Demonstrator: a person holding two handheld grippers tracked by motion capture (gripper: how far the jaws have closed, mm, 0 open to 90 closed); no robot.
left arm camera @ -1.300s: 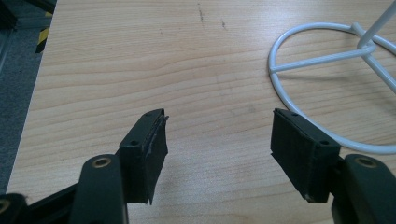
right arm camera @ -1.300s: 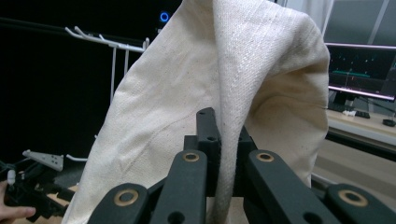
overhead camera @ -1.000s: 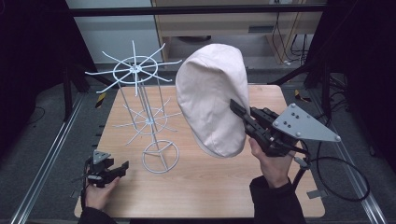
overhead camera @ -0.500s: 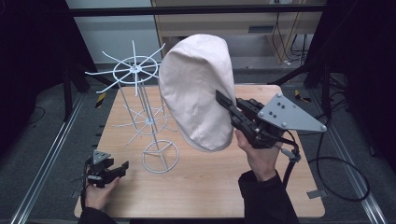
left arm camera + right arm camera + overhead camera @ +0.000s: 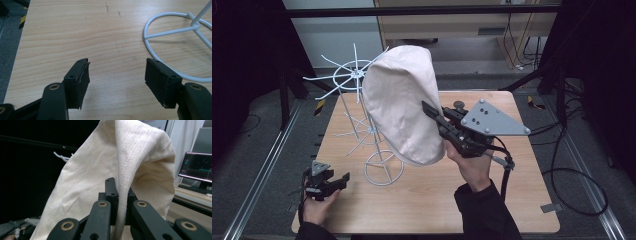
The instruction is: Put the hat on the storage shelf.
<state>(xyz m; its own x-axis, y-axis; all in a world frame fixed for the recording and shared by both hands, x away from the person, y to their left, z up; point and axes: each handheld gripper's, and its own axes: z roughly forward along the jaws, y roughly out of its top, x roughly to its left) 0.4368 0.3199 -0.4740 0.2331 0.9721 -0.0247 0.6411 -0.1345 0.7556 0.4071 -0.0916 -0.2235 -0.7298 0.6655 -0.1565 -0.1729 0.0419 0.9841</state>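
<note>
A cream cloth hat (image 5: 402, 102) hangs in the air over the table, held upright beside a white wire stand (image 5: 362, 120). My right gripper (image 5: 432, 112) is shut on the hat's edge; in the right gripper view the fabric (image 5: 122, 175) runs pinched between the jaws. The hat partly hides the stand's spoked top (image 5: 354, 75). My left gripper (image 5: 337, 179) rests low at the table's front left, open, nothing between its jaws. In the left gripper view the left gripper (image 5: 116, 72) points at bare wood, with the stand's ring base (image 5: 175, 47) just to its right.
The wooden table (image 5: 512, 200) stands in a dark metal frame. Cables (image 5: 572, 175) trail off the right side. A monitor (image 5: 197, 167) sits on a desk in the background of the right gripper view.
My right gripper has carried the hat leftward, toward the wire stand, so it now overlaps the stand's top. The left gripper has stayed in place.
</note>
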